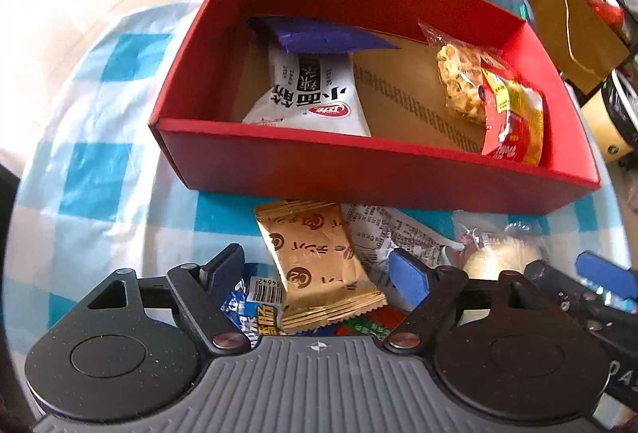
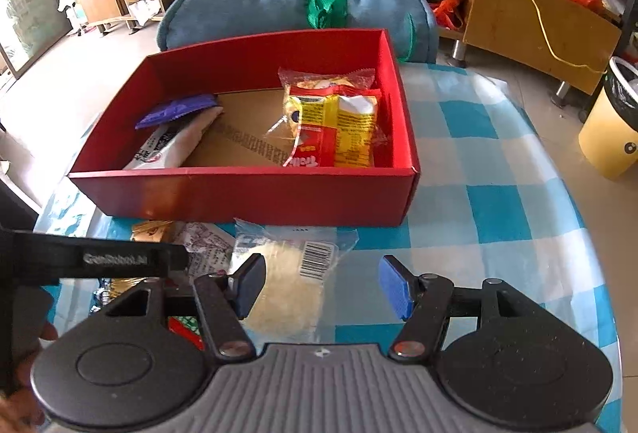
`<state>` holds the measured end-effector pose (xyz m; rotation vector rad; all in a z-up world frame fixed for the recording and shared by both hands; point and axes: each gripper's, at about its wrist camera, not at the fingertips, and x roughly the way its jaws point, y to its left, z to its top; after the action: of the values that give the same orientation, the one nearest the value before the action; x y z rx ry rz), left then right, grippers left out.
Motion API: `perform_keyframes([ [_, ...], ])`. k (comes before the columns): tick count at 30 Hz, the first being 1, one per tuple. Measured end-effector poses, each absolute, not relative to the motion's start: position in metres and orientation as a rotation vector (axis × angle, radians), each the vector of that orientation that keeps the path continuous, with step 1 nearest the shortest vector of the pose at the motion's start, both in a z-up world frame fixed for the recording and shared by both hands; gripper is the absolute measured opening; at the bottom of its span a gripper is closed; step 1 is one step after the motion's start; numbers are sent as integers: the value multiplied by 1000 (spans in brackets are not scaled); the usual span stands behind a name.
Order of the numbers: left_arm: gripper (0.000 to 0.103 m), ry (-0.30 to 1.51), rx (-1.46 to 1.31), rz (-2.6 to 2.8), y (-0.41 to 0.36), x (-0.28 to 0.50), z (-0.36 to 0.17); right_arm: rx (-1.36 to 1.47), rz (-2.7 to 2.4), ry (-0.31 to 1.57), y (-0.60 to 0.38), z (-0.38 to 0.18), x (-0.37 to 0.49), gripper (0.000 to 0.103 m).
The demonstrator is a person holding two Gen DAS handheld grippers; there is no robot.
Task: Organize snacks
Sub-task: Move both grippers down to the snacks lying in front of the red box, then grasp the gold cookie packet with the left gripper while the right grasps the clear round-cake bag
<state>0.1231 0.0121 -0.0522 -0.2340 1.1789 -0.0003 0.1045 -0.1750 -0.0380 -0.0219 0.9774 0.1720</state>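
Gold snack packet (image 1: pixel 319 265): light, crinkly, slippery; judged best pinched across its flat middle.
Left gripper (image 1: pixel 319 273): jaws spread, straddling it, not pressing.
Right gripper (image 2: pixel 319 289): spread, empty, above the clear pastry bag (image 2: pixel 291 273).
Red box (image 1: pixel 359 170): destination.

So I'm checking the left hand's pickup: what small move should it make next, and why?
Probably close the left gripper on the gold packet. Its jaws stand open on either side of that packet without pressing it, and the packet lies on the table outside the red box, where other snacks already sit.
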Motion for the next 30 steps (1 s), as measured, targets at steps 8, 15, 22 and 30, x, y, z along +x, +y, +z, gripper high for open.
perform_keyframes([
  [8, 59, 1199, -215, -28, 25, 111, -49, -15, 168, 991, -178, -40, 103, 58],
  [15, 58, 1210, -201, -99, 30, 94, -43, 14, 161, 1005, -183, -42, 104, 64],
  [22, 77, 1185, -205, -83, 30, 100, -41, 62, 168, 1015, -180, -41, 110, 69],
  [30, 84, 1203, -194, -57, 27, 106, -48, 45, 215, 1053, -158, -53, 117, 71],
])
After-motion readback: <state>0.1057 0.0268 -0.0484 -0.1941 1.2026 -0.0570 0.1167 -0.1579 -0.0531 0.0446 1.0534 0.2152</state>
